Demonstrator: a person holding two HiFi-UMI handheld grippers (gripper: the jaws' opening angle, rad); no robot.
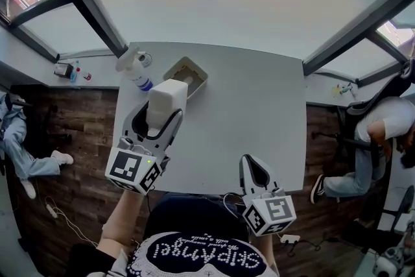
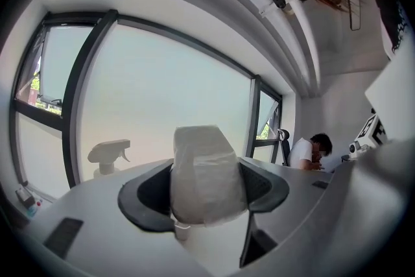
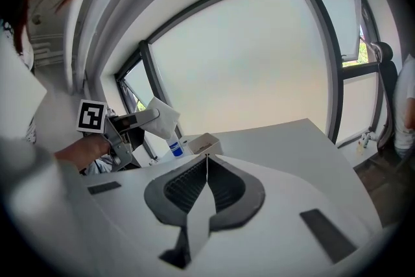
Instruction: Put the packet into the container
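Packet [image 1: 167, 99], white and wrapped in clear film, sits pinched between the jaws of the left gripper [image 1: 163, 115], left of centre in the head view. The left gripper view shows the two dark jaws pressing on either side of it, the packet [image 2: 206, 178] standing upright between them and rising above their tips. In the head view its top corner overlaps the near edge of the container [image 1: 198, 69], an open tan box at upper centre on the table [image 1: 253, 120]. The right gripper view shows the packet [image 3: 159, 117] raised clear of the tabletop, to the upper left of the container [image 3: 202, 143].

A spray bottle [image 1: 135, 68] with a blue label stands just left of the container. The right gripper [image 1: 249, 160] hangs at the table's near edge, lower right of centre; its own view shows the jaws pressed together with nothing between them, meeting in one thin line [image 3: 207, 162].

A seated person [image 1: 382, 133] leans forward at the right edge of the head view, on the wooden floor [image 1: 78, 126].
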